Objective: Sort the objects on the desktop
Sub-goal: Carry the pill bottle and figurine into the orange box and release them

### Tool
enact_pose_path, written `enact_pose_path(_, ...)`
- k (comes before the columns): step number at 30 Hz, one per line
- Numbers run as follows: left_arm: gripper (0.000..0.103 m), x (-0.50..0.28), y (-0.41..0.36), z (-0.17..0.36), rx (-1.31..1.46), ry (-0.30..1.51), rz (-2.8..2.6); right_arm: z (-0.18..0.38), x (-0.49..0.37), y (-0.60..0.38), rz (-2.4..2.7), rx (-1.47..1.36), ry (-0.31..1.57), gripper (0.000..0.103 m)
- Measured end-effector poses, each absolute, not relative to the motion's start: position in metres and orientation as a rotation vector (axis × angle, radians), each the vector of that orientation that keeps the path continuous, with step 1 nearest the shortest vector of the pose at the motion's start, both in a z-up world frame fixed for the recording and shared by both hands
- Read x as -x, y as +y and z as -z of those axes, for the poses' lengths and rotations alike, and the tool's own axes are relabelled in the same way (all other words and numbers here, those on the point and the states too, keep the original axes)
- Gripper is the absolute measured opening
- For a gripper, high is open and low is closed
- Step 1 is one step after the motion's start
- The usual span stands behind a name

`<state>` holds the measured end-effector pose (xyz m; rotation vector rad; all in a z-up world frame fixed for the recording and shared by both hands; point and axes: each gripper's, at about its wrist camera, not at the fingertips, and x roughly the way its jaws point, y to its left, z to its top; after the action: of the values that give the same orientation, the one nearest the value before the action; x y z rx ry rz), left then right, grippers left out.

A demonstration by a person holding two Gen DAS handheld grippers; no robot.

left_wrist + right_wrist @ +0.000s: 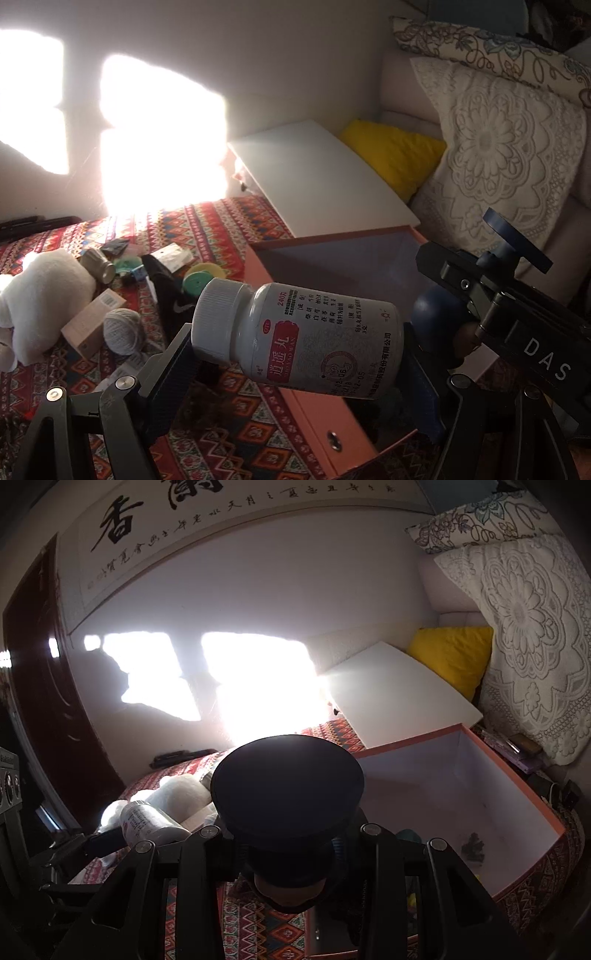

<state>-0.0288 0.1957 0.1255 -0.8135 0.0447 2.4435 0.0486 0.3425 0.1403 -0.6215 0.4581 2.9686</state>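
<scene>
A patterned red cloth (pixel 229 406) covers the surface here, with sun glaring off the wall behind it. The biggest thing on it is an open pink box (pixel 509 775) with a pale inside, sitting toward the right edge of the cloth; its white lid (pixel 325 177) lies just behind it, next to a yellow cushion (pixel 395 151) and a lace-covered pillow (pixel 506 147).

Over on the left part of the cloth is a loose heap: a white plush toy (pixel 40 291), a small tan carton (pixel 92 321) touching it, a ball of grey yarn (pixel 123 328) beside the carton, a black sock (pixel 170 295), a metal can (pixel 98 266) lying on its side and a green and yellow sponge (pixel 201 278).

The left claw (pixel 295 365) is clamped on a white pill bottle (pixel 303 332), held sideways off the cloth with its ribbed cap pointing left, one finger at the cap and the other at the base, over the box's near wall.

The right claw (pixel 291 853) is clenched on a dark blue disc-topped thing (pixel 288 786), which sits between its fingers at the box's near left corner. What that thing is, I cannot tell.
</scene>
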Motion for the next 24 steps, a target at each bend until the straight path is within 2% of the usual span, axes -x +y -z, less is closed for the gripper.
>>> enact_pose_path(17, 0.083, 0.053, 0.308, -0.08, 0.933, 0.16, -2.271, -0.122, -0.064, 0.44, -2.724, 0.586, 0.523, 0.04)
enact_pose_path(19, 0.085, 0.059, 0.314, -0.072, 0.974, 0.168, -2.262, -0.119, -0.06, 0.444, -2.705, 0.603, 0.519, 0.044)
enact_pose_path(20, 0.087, 0.061, 0.313, -0.07, 0.985, 0.158, -2.268, -0.117, -0.058, 0.447, -2.696, 0.612, 0.518, 0.058)
enact_pose_path(21, 0.089, 0.063, 0.311, -0.068, 0.995, 0.147, -2.275, -0.115, -0.057, 0.449, -2.686, 0.621, 0.516, 0.08)
enact_pose_path(22, 0.09, 0.064, 0.308, -0.067, 0.996, 0.133, -2.282, -0.113, -0.055, 0.451, -2.677, 0.629, 0.515, 0.088)
enact_pose_path(24, 0.092, 0.065, 0.3, -0.067, 0.991, 0.119, -2.296, -0.11, -0.051, 0.455, -2.657, 0.646, 0.511, 0.091)
